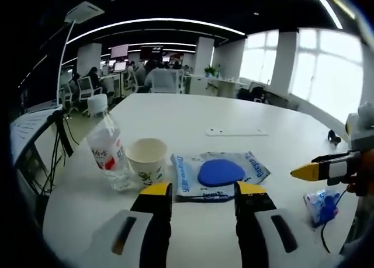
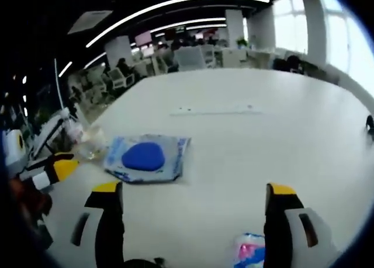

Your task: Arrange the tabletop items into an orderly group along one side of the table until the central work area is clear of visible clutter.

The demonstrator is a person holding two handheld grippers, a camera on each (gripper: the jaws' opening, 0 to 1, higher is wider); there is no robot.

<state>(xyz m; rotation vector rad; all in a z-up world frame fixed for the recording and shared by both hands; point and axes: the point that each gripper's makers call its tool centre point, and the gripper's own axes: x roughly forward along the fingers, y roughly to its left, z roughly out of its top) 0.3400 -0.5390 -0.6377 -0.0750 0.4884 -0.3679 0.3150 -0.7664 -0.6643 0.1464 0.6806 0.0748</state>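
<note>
A clear water bottle (image 1: 107, 145) with a red label stands beside a paper cup (image 1: 146, 159) on the white table (image 1: 193, 113). To their right lies a white-and-blue packet (image 1: 219, 173) with a blue oval pad on it, also seen as the packet (image 2: 147, 157) in the right gripper view. My left gripper (image 1: 203, 193) is open just in front of the packet. My right gripper (image 2: 193, 195) is open, with a small blue-and-pink wrapper (image 2: 249, 250) between its jaws near the base. That wrapper (image 1: 321, 205) lies at the table's right.
A long white strip (image 1: 235, 132) lies further back on the table. The right gripper's yellow tip (image 1: 308, 171) enters the left gripper view from the right. A small dark object (image 1: 333, 138) sits near the right edge. Office desks, chairs and people fill the background.
</note>
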